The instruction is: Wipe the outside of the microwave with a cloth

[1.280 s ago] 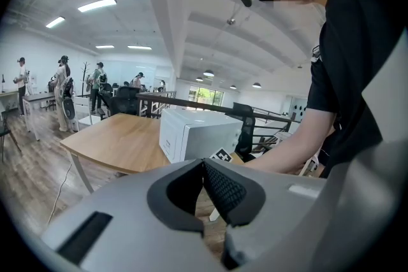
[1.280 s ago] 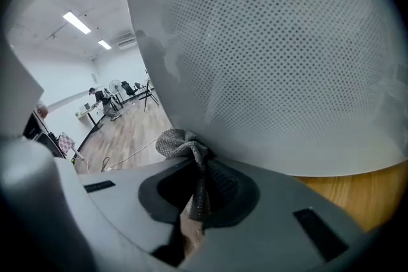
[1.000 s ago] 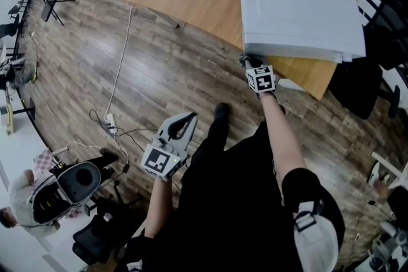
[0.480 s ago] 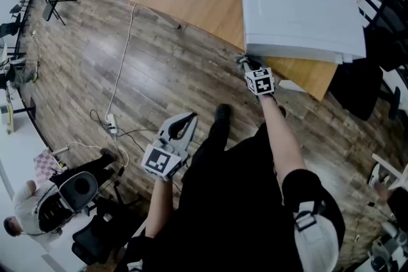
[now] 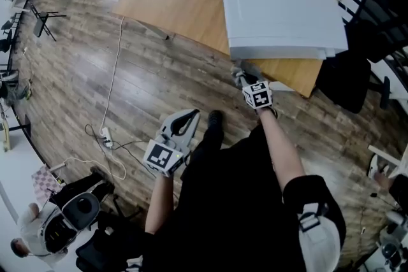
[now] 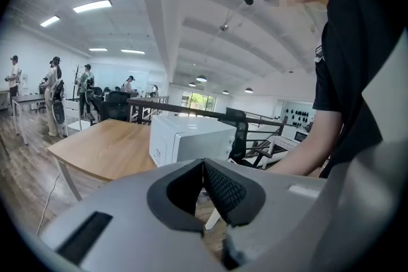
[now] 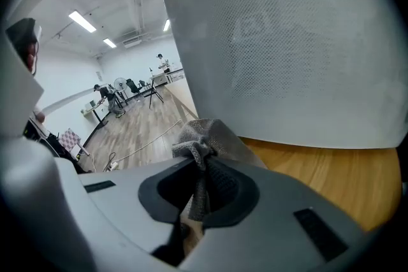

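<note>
Right hand-held gripper (image 5: pixel 244 77) is clamped on a grey cloth (image 7: pixel 210 134) just before the microwave (image 5: pixel 280 9) front (contact unclear); pressing on and sweeping is judged next.

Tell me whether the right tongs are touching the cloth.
Touching. The right gripper view shows the right tongs shut on the cloth, bunched between them.

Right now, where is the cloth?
The grey cloth is pinched between the fingers of the right gripper, at the centre of the right gripper view. It sits just below the white microwave, by the wooden table edge.
</note>
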The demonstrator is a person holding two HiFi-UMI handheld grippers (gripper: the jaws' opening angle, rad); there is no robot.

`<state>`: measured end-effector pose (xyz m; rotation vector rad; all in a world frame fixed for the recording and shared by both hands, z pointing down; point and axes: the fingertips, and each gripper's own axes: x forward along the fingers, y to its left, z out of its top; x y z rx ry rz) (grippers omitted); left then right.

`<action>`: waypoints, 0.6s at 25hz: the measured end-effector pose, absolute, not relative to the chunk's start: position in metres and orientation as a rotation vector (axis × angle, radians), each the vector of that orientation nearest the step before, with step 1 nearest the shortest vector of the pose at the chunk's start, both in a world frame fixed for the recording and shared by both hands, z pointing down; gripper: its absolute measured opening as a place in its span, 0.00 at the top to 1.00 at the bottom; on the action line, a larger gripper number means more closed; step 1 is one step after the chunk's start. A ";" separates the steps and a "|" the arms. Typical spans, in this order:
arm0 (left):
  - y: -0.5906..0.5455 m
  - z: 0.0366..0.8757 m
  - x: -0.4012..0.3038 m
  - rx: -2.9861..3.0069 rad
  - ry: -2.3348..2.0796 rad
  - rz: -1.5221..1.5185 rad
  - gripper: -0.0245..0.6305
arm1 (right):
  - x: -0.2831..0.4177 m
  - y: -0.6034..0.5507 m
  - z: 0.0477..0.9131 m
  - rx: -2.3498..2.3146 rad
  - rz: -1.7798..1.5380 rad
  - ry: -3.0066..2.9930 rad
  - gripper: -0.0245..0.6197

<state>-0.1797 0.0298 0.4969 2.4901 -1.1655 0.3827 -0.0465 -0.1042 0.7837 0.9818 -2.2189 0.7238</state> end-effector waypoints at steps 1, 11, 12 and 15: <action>0.026 0.496 -0.175 2.500 -1.152 0.373 0.96 | -0.040 -0.100 0.781 0.986 0.725 -2.214 0.93; -0.010 0.492 -0.132 2.613 -1.004 0.303 0.96 | 0.027 -0.083 0.723 1.098 0.650 -2.268 0.93; -0.013 0.493 -0.127 2.623 -0.987 0.299 0.96 | 0.035 -0.082 0.715 1.113 0.644 -2.265 0.93; -0.023 0.495 -0.112 2.650 -0.934 0.282 0.96 | 0.061 -0.081 0.691 1.164 0.617 -2.257 0.93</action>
